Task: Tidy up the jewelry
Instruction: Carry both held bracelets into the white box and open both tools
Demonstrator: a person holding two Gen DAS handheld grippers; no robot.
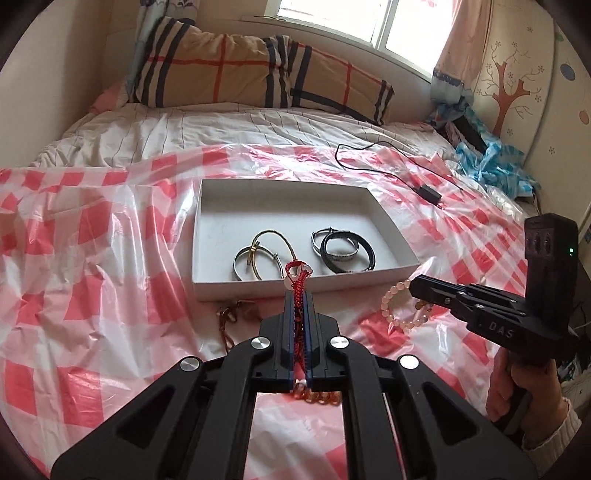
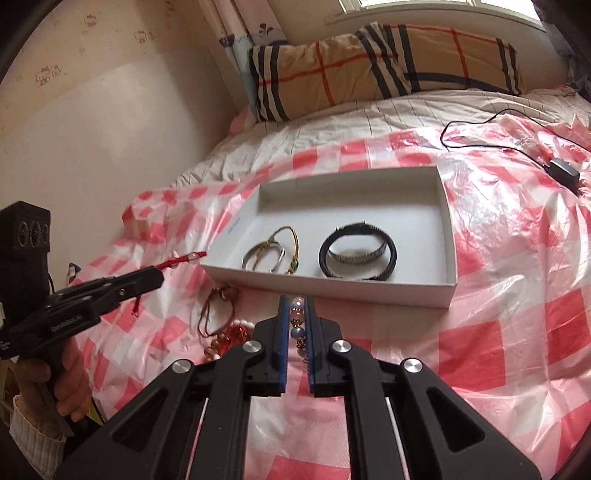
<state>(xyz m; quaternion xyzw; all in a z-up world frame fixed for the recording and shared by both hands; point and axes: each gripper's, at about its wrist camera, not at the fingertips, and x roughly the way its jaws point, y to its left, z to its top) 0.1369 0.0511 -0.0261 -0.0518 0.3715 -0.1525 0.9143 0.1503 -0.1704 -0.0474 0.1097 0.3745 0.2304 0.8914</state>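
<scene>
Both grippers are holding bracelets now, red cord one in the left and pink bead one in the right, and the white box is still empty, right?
Not quite: the white box is not empty. The left wrist view shows several bangles in it. The rest stands: left gripper holds the red cord bracelet, right gripper the pink bead bracelet.

A plaid pillow (image 1: 258, 70) is leaning under the window (image 1: 354, 18). A black cable (image 1: 373, 162) with its adapter (image 1: 428, 192) is lying on the checked sheet (image 1: 92, 258), beside blue cloth (image 1: 491, 166).

You had a bed (image 1: 258, 125) under a bright window (image 1: 354, 22), plaid pillows (image 1: 221, 70) against it, perhaps wallpapered walls (image 2: 74, 110).
</scene>
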